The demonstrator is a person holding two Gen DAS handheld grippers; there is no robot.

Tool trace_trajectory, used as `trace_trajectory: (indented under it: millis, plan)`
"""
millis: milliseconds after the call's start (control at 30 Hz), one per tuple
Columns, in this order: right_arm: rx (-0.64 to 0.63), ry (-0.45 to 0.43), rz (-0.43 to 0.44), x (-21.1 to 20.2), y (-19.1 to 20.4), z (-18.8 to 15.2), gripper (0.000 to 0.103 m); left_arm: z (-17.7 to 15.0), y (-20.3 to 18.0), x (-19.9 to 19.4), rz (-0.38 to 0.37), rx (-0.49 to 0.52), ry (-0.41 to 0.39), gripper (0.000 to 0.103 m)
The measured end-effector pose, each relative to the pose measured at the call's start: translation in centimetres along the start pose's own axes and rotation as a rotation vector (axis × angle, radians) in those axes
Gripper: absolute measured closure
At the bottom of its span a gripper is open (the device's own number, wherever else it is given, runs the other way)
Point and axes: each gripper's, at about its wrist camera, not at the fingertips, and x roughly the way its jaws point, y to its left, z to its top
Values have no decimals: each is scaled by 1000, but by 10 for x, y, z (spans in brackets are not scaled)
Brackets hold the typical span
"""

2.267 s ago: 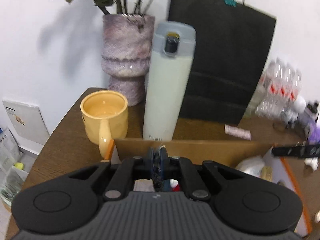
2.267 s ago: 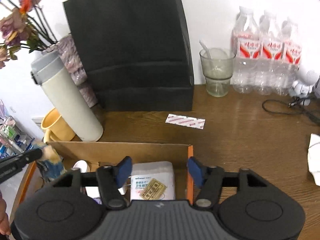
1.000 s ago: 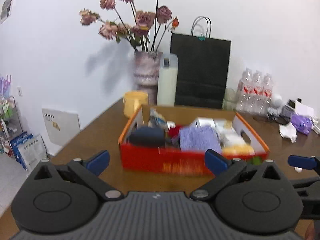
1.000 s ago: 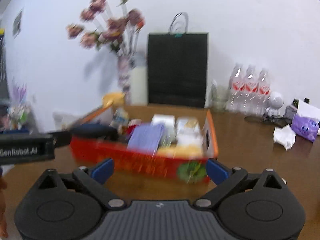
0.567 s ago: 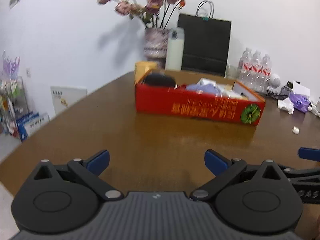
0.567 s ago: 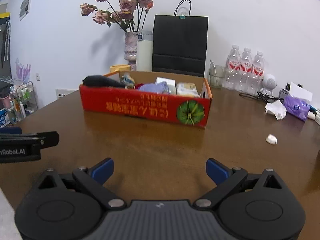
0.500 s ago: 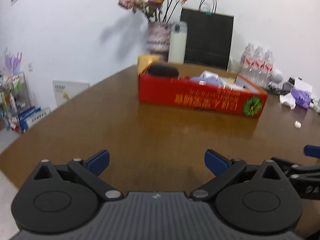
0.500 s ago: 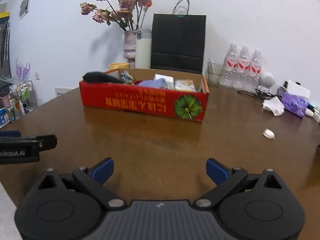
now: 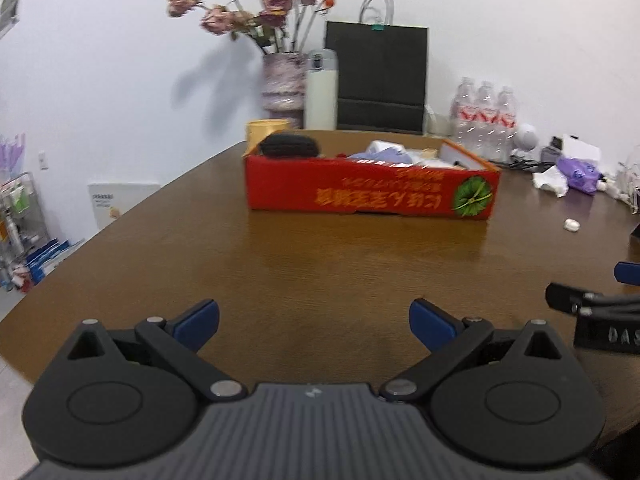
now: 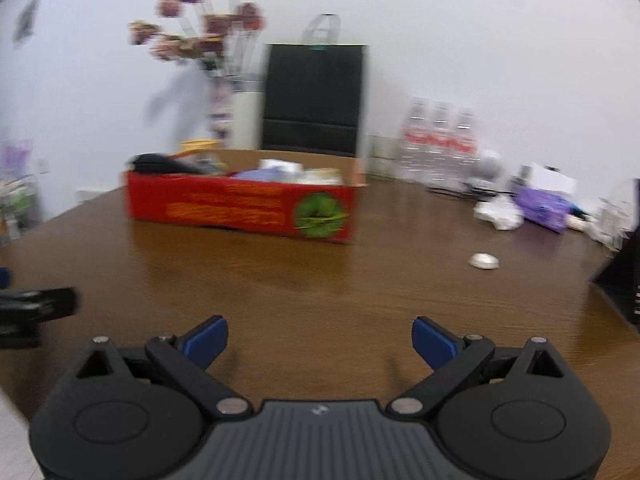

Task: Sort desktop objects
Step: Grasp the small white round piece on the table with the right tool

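Left gripper (image 9: 314, 322): blue-padded fingers spread wide, nothing between, low over bare wood-grain table (image 9: 320, 268). Right gripper (image 10: 320, 338): likewise spread, empty. Red cardboard box (image 9: 370, 194), rectangular and open-topped, sits far across the table, packed: rounded black item at its left end, lilac cloth mid-box. Small pale lump (image 10: 484, 261) lies right of the box.

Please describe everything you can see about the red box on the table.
The red box is a shallow, open-topped cardboard carton with orange lettering printed upside down and a green round emblem at its right end. It sits flat on the brown table, filled with mixed items, a black one at its left end. Nothing grips it.
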Motion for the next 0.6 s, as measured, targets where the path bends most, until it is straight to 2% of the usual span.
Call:
trace_trajectory:
  millis: [167,300,400,467,600]
  plan:
    - [92,10,-146,32,-44,23,4,30,-26,31,-115,18,2,0]
    - [201,60,-245,76,-82,47,5,61,-47,71,-133,34,41,0]
    - [222,91,-271,111,-106,61,6,82,-67,100,-197,37,73,0]
    - [225,121,-279,134,-120,67,14,90,-79,115,-241,32,90,0]
    - [233,183,-264,173,-146,73,23,94,-90,140,-261,12,127,0]
